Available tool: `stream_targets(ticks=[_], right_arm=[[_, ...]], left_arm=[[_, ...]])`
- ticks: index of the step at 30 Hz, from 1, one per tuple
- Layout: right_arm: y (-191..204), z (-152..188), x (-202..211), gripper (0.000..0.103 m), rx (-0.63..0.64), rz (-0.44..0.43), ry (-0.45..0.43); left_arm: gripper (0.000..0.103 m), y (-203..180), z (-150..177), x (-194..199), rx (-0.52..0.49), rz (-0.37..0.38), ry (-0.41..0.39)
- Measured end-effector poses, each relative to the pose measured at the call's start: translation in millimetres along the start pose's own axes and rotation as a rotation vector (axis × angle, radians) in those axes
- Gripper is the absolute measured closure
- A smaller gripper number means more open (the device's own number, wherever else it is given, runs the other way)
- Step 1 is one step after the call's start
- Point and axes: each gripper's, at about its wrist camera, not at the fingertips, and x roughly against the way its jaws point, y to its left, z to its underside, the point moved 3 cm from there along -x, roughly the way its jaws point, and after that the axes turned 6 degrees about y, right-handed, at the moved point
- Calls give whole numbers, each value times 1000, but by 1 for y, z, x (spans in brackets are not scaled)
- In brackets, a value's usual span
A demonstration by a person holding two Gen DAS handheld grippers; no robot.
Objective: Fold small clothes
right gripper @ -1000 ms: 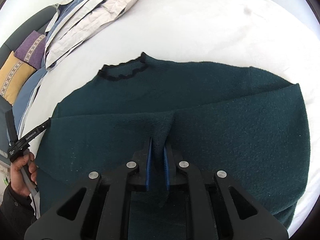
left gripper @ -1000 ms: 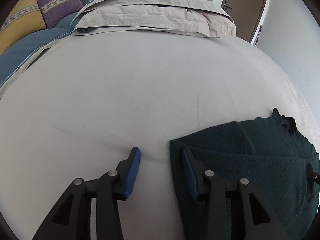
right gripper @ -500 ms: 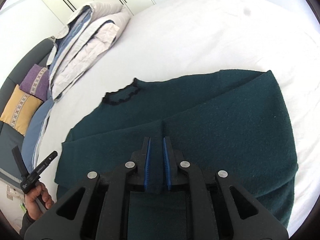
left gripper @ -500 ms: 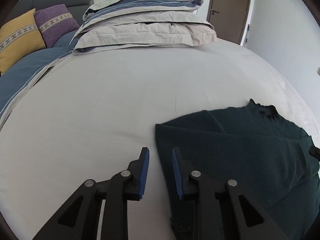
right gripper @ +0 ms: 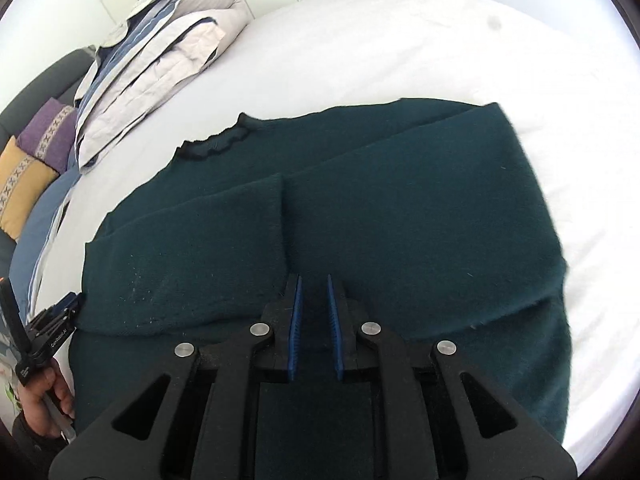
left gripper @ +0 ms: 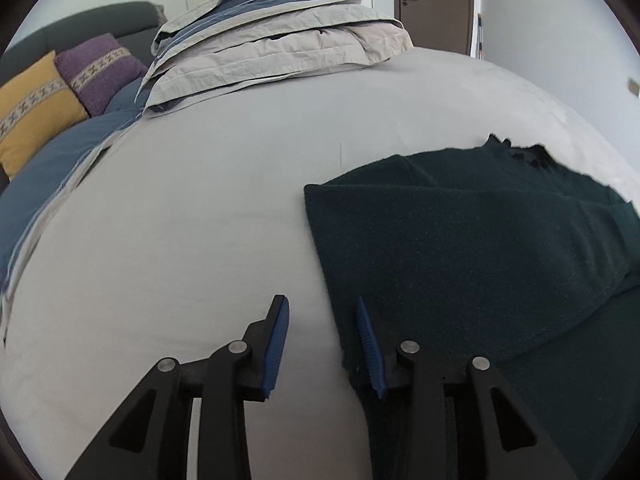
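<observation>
White lettering runs along the black body of the left tool [right gripper: 52, 334] in the right wrist view, reading roughly "GenRobot.AI"; a smaller white mark below it is too small to read

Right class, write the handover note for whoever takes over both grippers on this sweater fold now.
Left gripper: open, empty, at the sweater's left edge.
Right gripper: slightly open, not clamping, low over the sweater's middle.
Sweater lies on the white bed, collar away from you.
Done: both sleeves folded in across the body.
Left: probably fold the bottom up toward the collar.
</observation>
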Motion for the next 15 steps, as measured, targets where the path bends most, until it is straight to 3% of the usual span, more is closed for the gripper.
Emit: stream_targets(ticks=[2,5,6,7,8,9,10,12,15], right_arm=[[-5,13,33,90,-6,1,-86],[-11,37,88,83,13,15,-231],[-11,47,108,70,23,18,-278],[-11,57,126,46,27,22,-329],[-11,66,142,33,26,23,-386],[-12,77,159,14,24,21,-452],[-12,87,175,6,27,24,-512],[-10,99,197,4,57,20,-549],[-10,117,210,4,107,-5,-492]], left_arm=[[60,9,12,22,51,59,-10],[40,23,44,58,102,158,-28],[34,26,58,70,109,179,-33],[31,30,72,80,117,198,-28],[30,31,89,89,127,223,-16],[29,32,105,94,134,251,8],[29,32,122,98,137,277,39],[29,27,156,103,139,316,110],[29,21,192,119,110,328,136]])
